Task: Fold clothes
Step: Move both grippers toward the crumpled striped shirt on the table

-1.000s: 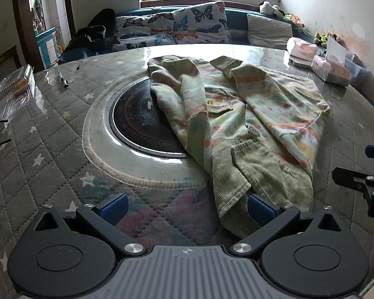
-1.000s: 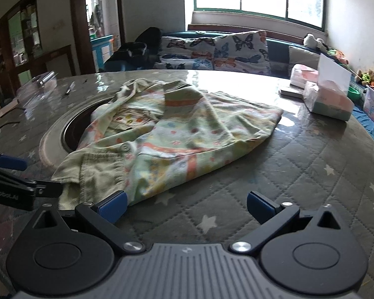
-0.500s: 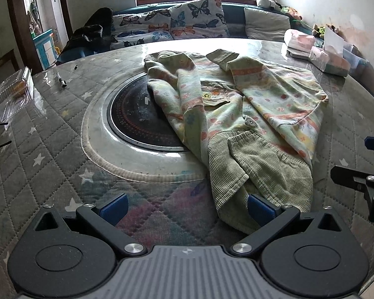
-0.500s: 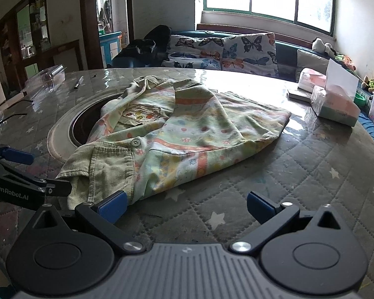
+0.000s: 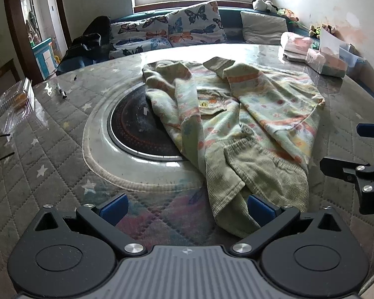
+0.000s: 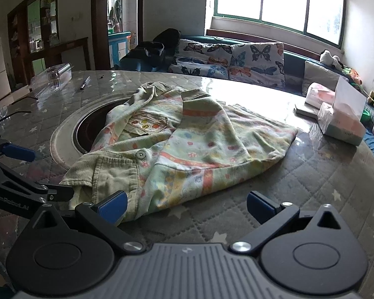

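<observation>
The left gripper (image 5: 185, 206) is held wide, with nothing in it, at the near corduroy hem of the jacket (image 5: 236, 122), which is spread loosely rumpled across the desk (image 5: 49, 164). A single layer could be caught there, dragging the heap. The right gripper (image 6: 185, 205) is likewise spread and empty.

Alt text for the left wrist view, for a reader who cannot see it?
A crumpled pastel patterned jacket lies on a round quilted table, partly covering its dark centre disc. The open left gripper sits before the jacket's corduroy hem; the right gripper enters at the right edge.
</observation>
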